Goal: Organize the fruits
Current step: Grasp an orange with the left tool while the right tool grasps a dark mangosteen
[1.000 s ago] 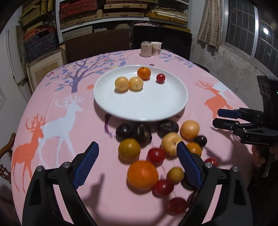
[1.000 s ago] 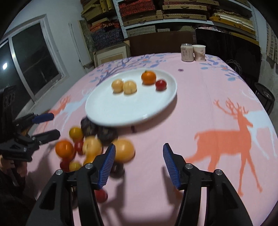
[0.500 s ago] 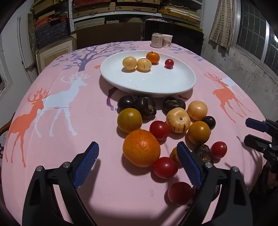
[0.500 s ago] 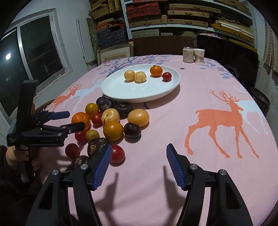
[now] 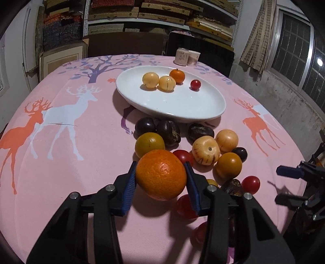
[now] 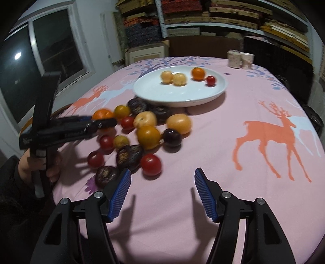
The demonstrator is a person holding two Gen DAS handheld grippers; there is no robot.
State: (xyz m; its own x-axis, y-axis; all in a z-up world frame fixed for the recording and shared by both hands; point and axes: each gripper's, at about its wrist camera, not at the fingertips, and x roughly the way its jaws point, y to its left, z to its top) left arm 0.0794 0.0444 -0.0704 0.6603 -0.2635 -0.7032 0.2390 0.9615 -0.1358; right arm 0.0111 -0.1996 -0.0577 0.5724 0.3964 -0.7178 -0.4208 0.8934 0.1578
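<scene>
My left gripper (image 5: 160, 169) is shut on a large orange (image 5: 161, 174), seen also in the right wrist view (image 6: 102, 114), at the near left of a pile of several fruits (image 5: 205, 150). A white plate (image 5: 203, 109) beyond the pile holds two yellow fruits (image 5: 158, 80), a small orange (image 5: 177, 75) and a cherry tomato (image 5: 195, 84). My right gripper (image 6: 162, 178) is open and empty, low over the cloth, near a cherry tomato (image 6: 151, 164) and dark fruits (image 6: 130, 155).
The round table has a pink deer-print cloth (image 6: 264, 130). Two paper cups (image 5: 186, 57) stand at the far edge. Shelves with boxes (image 5: 162, 12) and a dark chair (image 5: 203, 54) stand behind the table. Windows are at both sides.
My left gripper has closed in on the large orange and gripped it. My right gripper has shifted slightly toward the pile and stays open.
</scene>
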